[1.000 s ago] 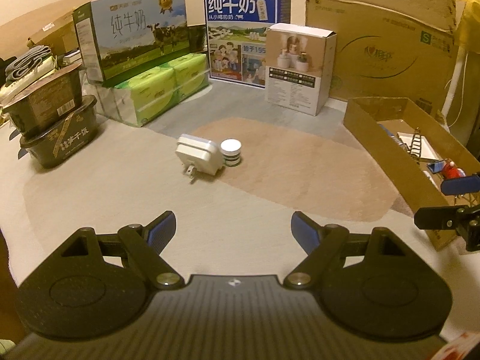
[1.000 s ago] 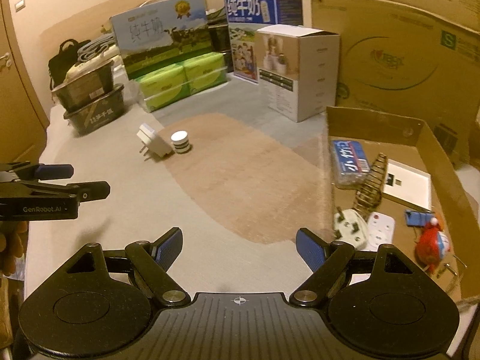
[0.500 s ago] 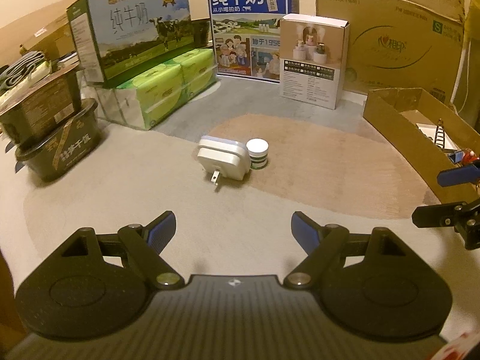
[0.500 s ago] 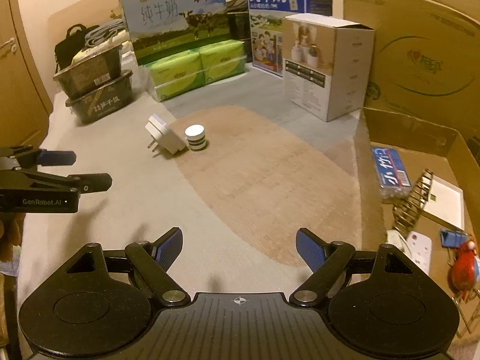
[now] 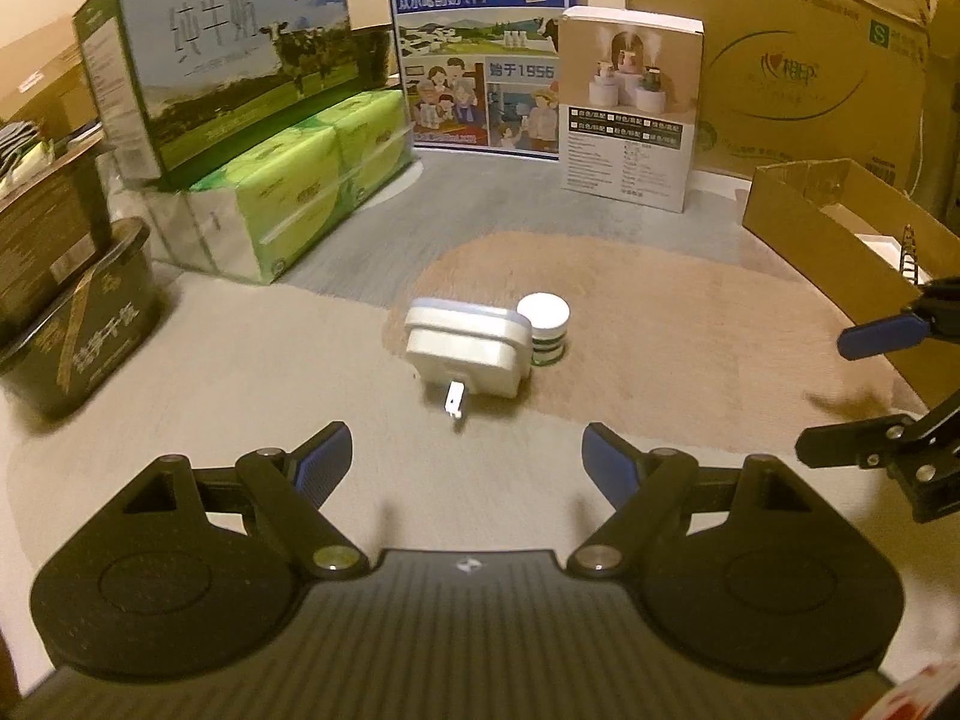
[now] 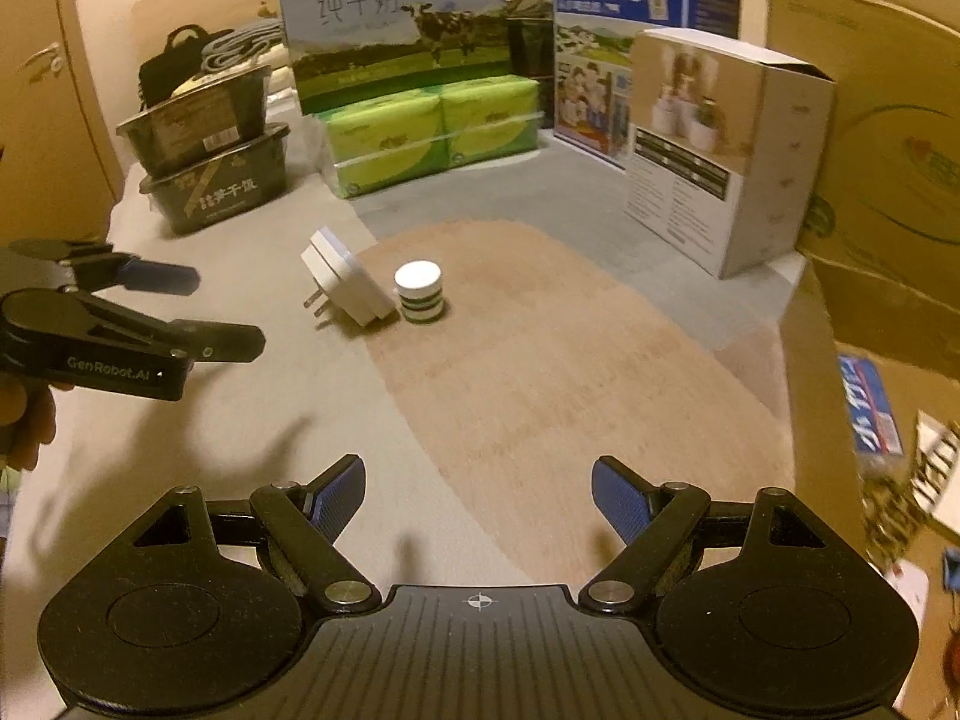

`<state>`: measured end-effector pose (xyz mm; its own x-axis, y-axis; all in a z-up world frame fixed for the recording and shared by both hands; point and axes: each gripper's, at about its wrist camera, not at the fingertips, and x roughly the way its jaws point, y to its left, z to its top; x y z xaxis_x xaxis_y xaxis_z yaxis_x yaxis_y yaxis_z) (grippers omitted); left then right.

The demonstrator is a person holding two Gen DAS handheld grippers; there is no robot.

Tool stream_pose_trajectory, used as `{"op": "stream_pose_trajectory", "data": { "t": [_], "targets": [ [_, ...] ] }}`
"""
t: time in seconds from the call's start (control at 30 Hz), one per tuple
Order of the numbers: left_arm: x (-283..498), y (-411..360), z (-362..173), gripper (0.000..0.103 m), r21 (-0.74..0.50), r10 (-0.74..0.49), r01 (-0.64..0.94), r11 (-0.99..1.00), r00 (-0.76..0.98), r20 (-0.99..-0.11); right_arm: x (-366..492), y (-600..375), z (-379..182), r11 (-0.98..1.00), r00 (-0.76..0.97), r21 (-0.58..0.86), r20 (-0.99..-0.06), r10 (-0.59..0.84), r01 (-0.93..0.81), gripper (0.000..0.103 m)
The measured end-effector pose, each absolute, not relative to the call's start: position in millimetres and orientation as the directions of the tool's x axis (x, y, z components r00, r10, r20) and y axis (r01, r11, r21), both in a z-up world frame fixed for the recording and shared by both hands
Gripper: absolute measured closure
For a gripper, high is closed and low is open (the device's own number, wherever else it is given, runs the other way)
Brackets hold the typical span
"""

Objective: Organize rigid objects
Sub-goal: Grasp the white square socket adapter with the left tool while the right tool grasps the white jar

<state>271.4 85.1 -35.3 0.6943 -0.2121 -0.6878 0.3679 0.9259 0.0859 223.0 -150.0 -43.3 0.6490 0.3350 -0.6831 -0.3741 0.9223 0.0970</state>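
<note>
Left wrist view: my left gripper (image 5: 465, 447) jaws wide apart, empty; white plug adapter (image 5: 465, 351) and small striped jar (image 5: 545, 330), touching, lie loose on the carpet (image 5: 660, 348) ahead. Right wrist view: right gripper (image 6: 478, 495) jaws also spread, empty; cardboard box (image 6: 807, 372) at right already holds several items, so I judge two pieces remain.

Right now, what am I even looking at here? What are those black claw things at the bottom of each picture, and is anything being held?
There is no robot. A person holds a two-finger gripper in each hand, with a wide-angle camera on each looking forward along its fingers. One picture is from the left gripper, the other from the right gripper. Each also shows in the other's picture, at the edge. Both are open and hold nothing. Ahead on the carpet lie a white plug adapter and a small white-lidded jar, touching or nearly so. To the right is an open cardboard box with small things already in it. Milk cartons and tissue packs stand behind.
</note>
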Motion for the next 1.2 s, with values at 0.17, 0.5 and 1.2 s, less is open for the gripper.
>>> {"op": "stream_pose_trajectory", "data": {
  "t": [0.17, 0.5, 1.2],
  "targets": [
    [293.1, 84.3, -43.1, 0.021, 0.095, -0.239, 0.412, 0.906, 0.684, -0.689, 241.7, -143.5, -50.8, 0.913, 0.651, 0.086, -0.674, 0.348, -0.400, 0.021],
    [330.1, 75.5, -58.3, 0.022, 0.108, -0.274, 0.465, 0.879, 0.677, -0.683, 277.8, -139.0, -62.1, 0.906, 0.654, 0.095, -0.662, 0.367, -0.412, 0.021],
    [343.8, 90.7, -64.7, 0.041, 0.077, -0.299, 0.471, 0.879, 0.670, -0.679, 317.9, -118.9, -79.6, 0.880, 0.644, 0.097, -0.645, 0.411, -0.464, 0.027]
  ]
}}
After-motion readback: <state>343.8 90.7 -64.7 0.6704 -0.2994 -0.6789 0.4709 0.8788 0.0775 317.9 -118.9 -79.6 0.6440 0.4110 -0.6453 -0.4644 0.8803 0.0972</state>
